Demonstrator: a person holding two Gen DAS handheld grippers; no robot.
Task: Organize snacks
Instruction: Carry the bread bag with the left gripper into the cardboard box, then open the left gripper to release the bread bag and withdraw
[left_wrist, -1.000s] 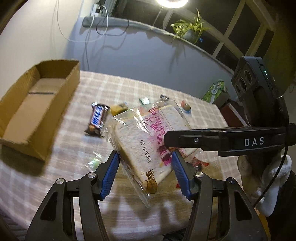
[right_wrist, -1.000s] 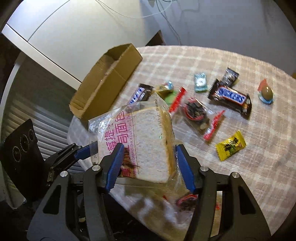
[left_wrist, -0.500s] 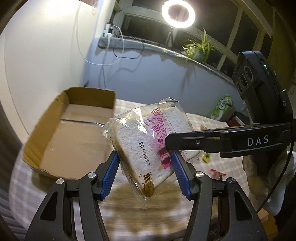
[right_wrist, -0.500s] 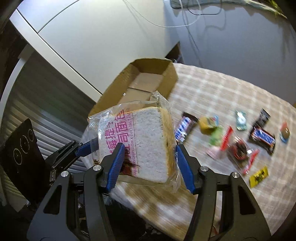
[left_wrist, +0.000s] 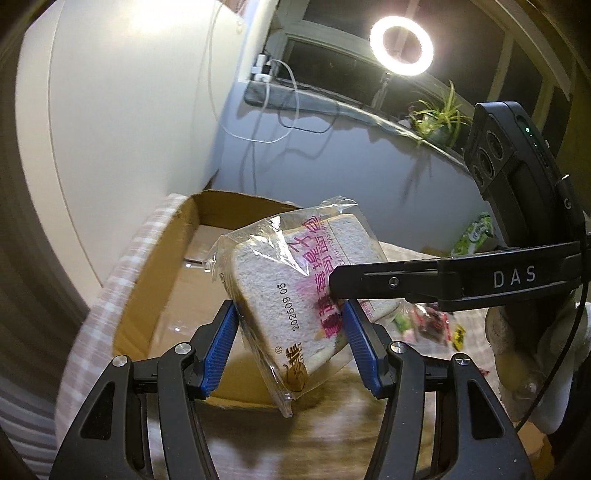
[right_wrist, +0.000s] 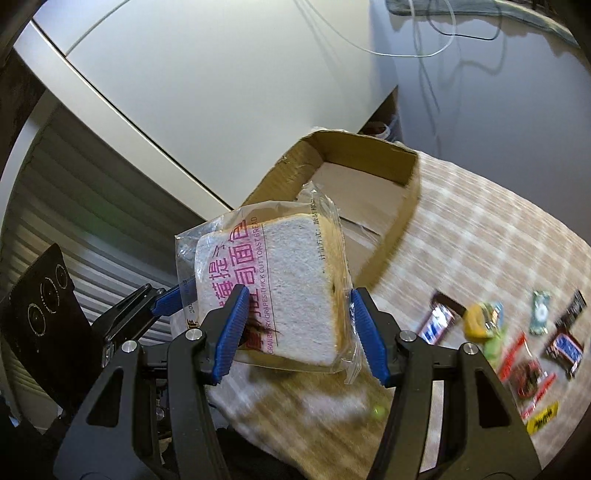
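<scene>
A bagged slice of toast bread with pink print hangs in the air above the near end of an open cardboard box. My left gripper is shut on its lower part, blue pads pressing both sides. The right gripper reaches in from the right as a black arm and clamps the same bag. In the right wrist view, the bread sits between the pads of my right gripper, shut on it. A blue finger of the left gripper shows at the bag's left edge. The box lies just behind, with nothing seen inside.
Loose snacks lie on the checked tablecloth to the right: two Snickers bars, a yellow packet and red wrappers. A white cabinet stands close behind the box. The table edge runs along the box's left side.
Both grippers carried the bread bag leftward and slightly up, from above the scattered snacks to over the cardboard box. The grip on the bag stayed the same.
</scene>
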